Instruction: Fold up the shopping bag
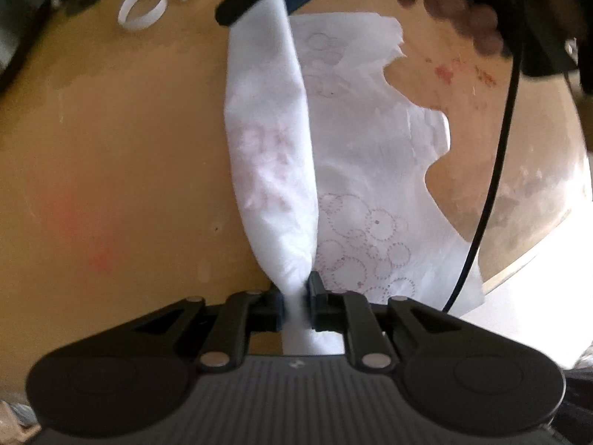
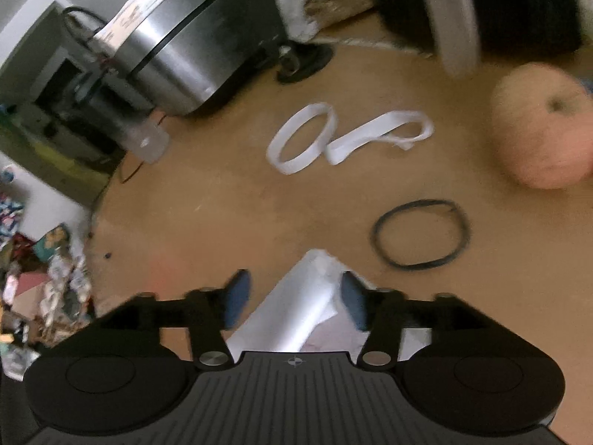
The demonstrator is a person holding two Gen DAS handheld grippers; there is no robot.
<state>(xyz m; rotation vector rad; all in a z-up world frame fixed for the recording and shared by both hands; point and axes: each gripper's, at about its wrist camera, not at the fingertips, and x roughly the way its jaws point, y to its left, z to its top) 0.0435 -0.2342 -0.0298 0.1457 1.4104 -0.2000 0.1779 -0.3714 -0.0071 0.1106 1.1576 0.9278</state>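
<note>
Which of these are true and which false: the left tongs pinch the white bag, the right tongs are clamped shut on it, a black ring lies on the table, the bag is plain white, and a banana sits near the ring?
1. The left tongs pinch the white bag. True.
2. The right tongs are clamped shut on the bag. False: their blue pads stand apart, with the bag's folded end lying between them, unpressed.
3. A black ring lies on the table. True.
4. The bag is plain white. False: it carries a faint print of dotted circles.
5. A banana sits near the ring. False: the fruit there is round and pinkish-orange, too blurred to name.
</note>
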